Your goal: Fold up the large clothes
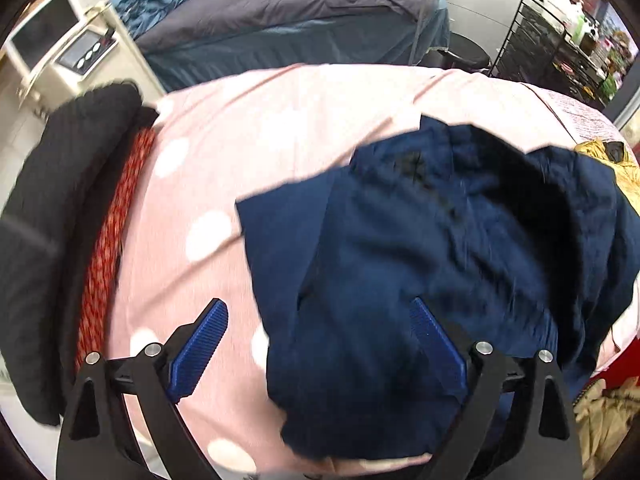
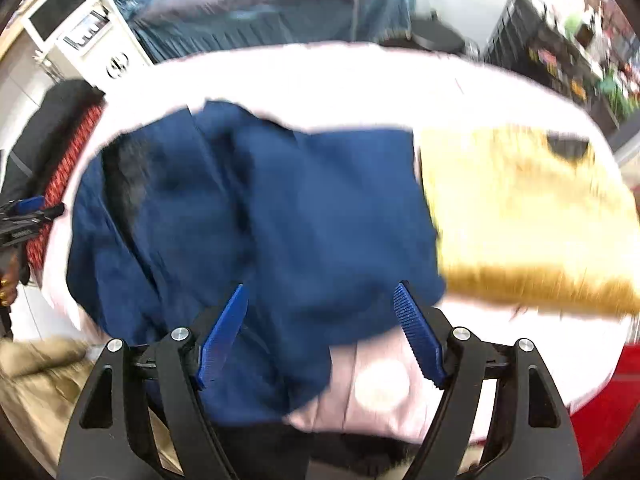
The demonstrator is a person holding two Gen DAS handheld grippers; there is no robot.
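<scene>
A dark navy garment [image 1: 440, 248] lies crumpled on a pink sheet with white dots [image 1: 248, 128]; it also fills the middle of the right wrist view [image 2: 280, 216]. My left gripper [image 1: 320, 312] is open above the garment's near left edge, its right finger over the cloth. My right gripper [image 2: 320, 300] is open above the garment's near edge, holding nothing. The right wrist view is blurred by motion.
A yellow folded garment [image 2: 532, 216] lies right of the navy one. A black and red garment [image 1: 80, 200] hangs at the sheet's left edge. A bed with grey and blue bedding [image 1: 280, 20] stands behind, a black wire rack [image 1: 540, 40] at the back right.
</scene>
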